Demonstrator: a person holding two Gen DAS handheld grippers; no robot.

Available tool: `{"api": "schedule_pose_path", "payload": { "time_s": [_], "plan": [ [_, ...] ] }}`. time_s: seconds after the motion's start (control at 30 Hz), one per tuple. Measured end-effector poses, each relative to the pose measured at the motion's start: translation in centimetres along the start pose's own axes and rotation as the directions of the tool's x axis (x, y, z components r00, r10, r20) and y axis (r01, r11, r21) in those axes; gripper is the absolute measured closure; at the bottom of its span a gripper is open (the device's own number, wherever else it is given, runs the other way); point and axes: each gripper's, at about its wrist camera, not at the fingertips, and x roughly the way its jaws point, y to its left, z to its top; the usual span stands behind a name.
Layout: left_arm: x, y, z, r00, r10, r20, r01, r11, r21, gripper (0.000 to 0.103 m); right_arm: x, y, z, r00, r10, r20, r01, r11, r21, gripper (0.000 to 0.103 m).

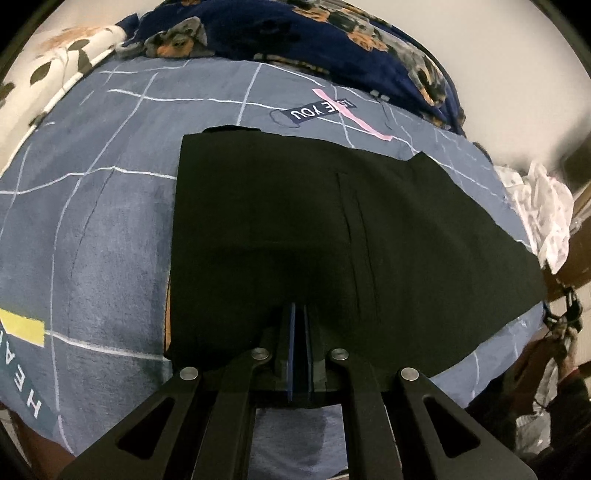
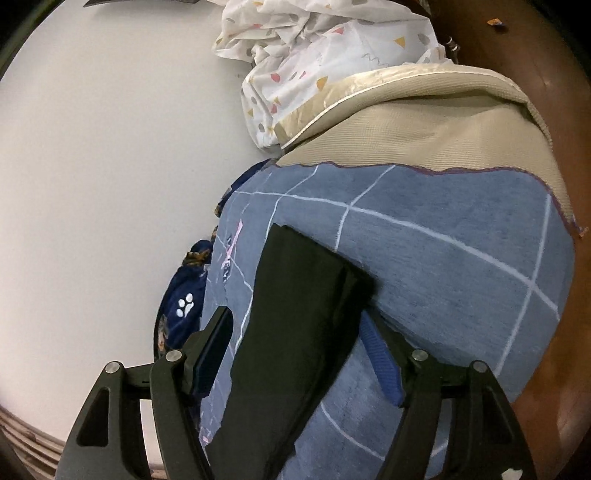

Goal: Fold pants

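Left gripper (image 1: 300,314): black two-finger tool with blue pads, jaws pressed together, tips dipping into the near edge of the black pants (image 1: 295,221); whether a fold of cloth is pinched between the pads cannot be told, the dark fabric hides it

Right gripper (image 2: 295,332): jaws stand wide apart, one ribbed blue pad (image 2: 380,365) visible on the right finger; a folded black band of the pants passes between the fingers, pads not pressing on it, nothing held

Pants, left wrist view: laid flat as a broad dark panel on the grey-blue bedsheet with thin white grid lines (image 1: 92,221), a stitched pocket seam running down the right half, one straight edge at left, a slanted edge trailing off to the right

Pants, right wrist view: narrow strip with a squared far end resting on the same sheet

Further out, left wrist view: navy floral blanket (image 1: 295,33) bunched along the far edge of the sheet, cream leaf-print pillow (image 1: 55,62) at upper left

Further out, right wrist view: beige ribbed mattress (image 2: 424,129) beyond the sheet's edge, crumpled white cloth with coloured triangles (image 2: 314,48) on top, brown wooden frame (image 2: 576,332) at right
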Motion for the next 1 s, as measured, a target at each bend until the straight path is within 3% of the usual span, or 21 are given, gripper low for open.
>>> {"api": "schedule_pose_path", "payload": {
  "time_s": [0.17,0.23,0.33,0.37,0.4,0.43,0.47,0.6,0.67,0.77,0.87,1.0],
  "plan": [
    [0.0,0.4,0.1,1.0,-0.016,0.0,0.016,0.999,-0.03,0.098,1.9,1.1,-1.1,0.995,0.042,-0.092,-0.049,0.996,-0.076,0.034],
    [0.1,0.5,0.1,1.0,-0.021,-0.002,0.021,0.999,-0.042,0.098,2.4,2.0,-1.5,0.995,0.005,-0.098,-0.02,0.989,-0.149,0.034],
    [0.1,0.4,0.2,1.0,-0.015,-0.002,0.015,0.999,-0.033,0.098,3.0,2.3,-0.7,0.996,-0.04,-0.076,0.027,0.987,-0.159,0.045],
    [0.1,0.4,0.2,1.0,-0.011,-0.002,0.011,1.0,-0.027,0.098,3.2,2.6,-0.5,0.995,-0.067,-0.076,0.052,0.983,-0.174,0.055],
    [0.1,0.3,0.2,1.0,-0.008,0.0,0.008,1.0,-0.022,0.098,3.6,3.0,-0.4,0.992,-0.092,-0.087,0.073,0.978,-0.197,0.074],
    [0.1,0.3,0.2,1.0,-0.007,0.001,0.007,1.0,-0.021,0.098,4.3,3.0,-0.4,0.985,-0.134,-0.113,0.107,0.971,-0.214,0.087],
    [0.1,0.3,0.2,1.0,-0.008,0.003,0.008,1.0,-0.024,0.098,4.8,2.8,-0.5,0.977,-0.166,-0.137,0.134,0.967,-0.216,0.091],
    [0.1,0.4,0.1,1.0,-0.014,0.009,0.015,0.999,-0.035,0.098,4.1,4.6,-1.4,0.977,-0.199,-0.082,0.169,0.945,-0.28,0.091],
    [0.1,0.3,0.1,1.0,-0.013,0.007,0.013,0.999,-0.031,0.098,3.7,6.7,-2.7,0.985,-0.159,-0.068,0.129,0.936,-0.328,0.091],
    [0.1,0.4,0.1,1.0,-0.011,0.001,0.011,1.0,-0.029,0.098,4.0,11.6,-5.5,0.986,-0.151,-0.072,0.101,0.881,-0.462,0.091],
    [0.1,0.4,0.1,1.0,-0.017,0.004,0.017,0.999,-0.036,0.098,4.6,16.2,-9.4,0.987,-0.114,-0.113,0.03,0.822,-0.568,0.091],
    [0.0,0.7,-0.1,0.999,-0.037,0.014,0.038,0.998,-0.059,0.098,6.6,19.0,-15.0,0.974,-0.108,-0.199,-0.045,0.771,-0.635,0.091]
  ]
}}
